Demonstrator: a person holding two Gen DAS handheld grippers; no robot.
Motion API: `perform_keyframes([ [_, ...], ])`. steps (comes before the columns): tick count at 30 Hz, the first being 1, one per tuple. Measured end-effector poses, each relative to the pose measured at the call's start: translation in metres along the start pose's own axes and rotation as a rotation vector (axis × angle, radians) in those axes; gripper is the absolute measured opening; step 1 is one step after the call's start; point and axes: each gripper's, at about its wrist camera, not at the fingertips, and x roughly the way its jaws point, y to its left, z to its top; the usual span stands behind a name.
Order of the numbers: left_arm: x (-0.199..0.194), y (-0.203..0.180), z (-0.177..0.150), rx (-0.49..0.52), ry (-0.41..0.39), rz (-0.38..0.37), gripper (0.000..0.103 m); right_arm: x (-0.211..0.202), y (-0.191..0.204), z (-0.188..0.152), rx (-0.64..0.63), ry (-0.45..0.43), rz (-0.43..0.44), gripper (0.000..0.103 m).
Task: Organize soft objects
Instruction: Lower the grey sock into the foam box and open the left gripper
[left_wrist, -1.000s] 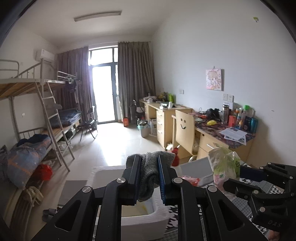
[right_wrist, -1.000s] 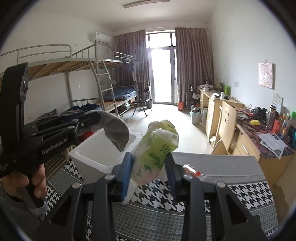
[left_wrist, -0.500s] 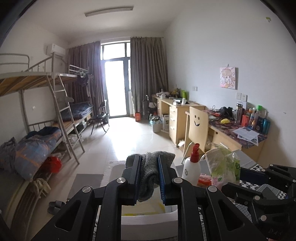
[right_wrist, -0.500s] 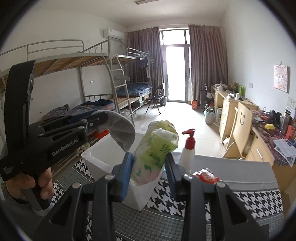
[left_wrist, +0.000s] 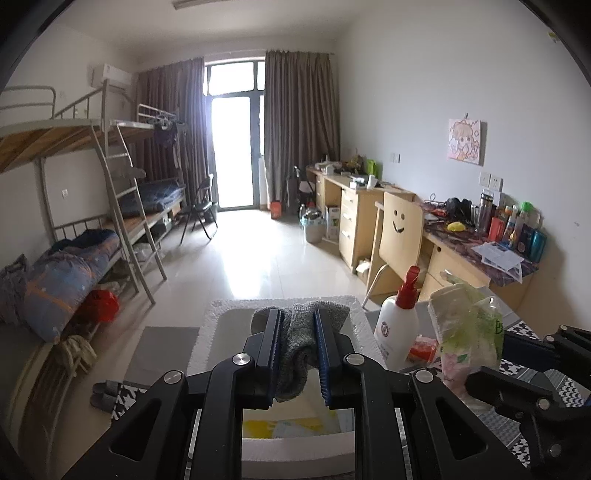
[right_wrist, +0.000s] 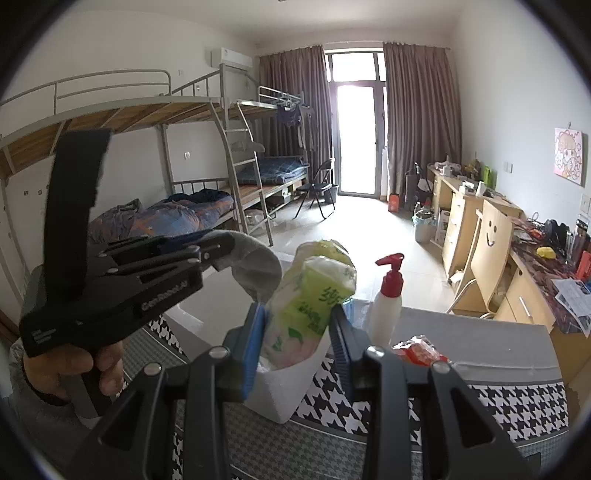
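Observation:
My left gripper (left_wrist: 298, 325) is shut on a grey sock (left_wrist: 295, 354) and holds it over the open white foam box (left_wrist: 221, 314). In the right wrist view the sock (right_wrist: 255, 266) hangs from the left gripper (right_wrist: 225, 251) above the box (right_wrist: 291, 391). My right gripper (right_wrist: 297, 328) is shut on a green and pink plastic tissue pack (right_wrist: 314, 295), held just right of the box. The pack also shows in the left wrist view (left_wrist: 465, 328).
A white pump bottle with a red top (right_wrist: 386, 306) and a red packet (right_wrist: 417, 350) stand on the houndstooth-covered table (right_wrist: 498, 410) right of the box. Something yellow lies in the box bottom (left_wrist: 280, 426). A bunk bed (right_wrist: 184, 206) is left, desks (right_wrist: 472, 221) right.
Both grippers have moved back and lower toward the box, still holding the sock and the tissue pack. The pump bottle has come into view.

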Motion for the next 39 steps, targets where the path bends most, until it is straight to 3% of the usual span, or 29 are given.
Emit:
perform_keyframes([
  [3,0.008,0.001,-0.001,0.003,0.023,0.009,0.024,0.002,0.002,0.002,0.002,0.004,-0.002,0.04],
  [5,0.014,0.002,-0.003,0.01,0.041,0.022,0.043,0.004,0.003,0.002,0.002,0.008,-0.005,0.04],
  [9,0.016,0.012,-0.005,-0.015,0.046,0.03,0.065,0.007,0.004,0.003,0.004,0.016,-0.01,0.04],
  [11,0.014,0.017,-0.006,-0.03,0.044,0.038,0.081,0.008,0.004,0.003,0.004,0.018,-0.013,0.04],
  [16,0.004,0.033,-0.005,-0.071,0.013,0.061,0.095,0.012,0.005,0.004,0.004,0.025,-0.021,0.04],
  [22,-0.006,0.046,-0.004,-0.109,-0.012,0.078,0.102,0.02,0.012,0.007,-0.006,0.032,-0.019,0.04],
  [39,-0.023,0.067,-0.014,-0.106,-0.029,0.165,0.102,0.045,0.031,0.014,-0.037,0.058,0.015,0.04],
])
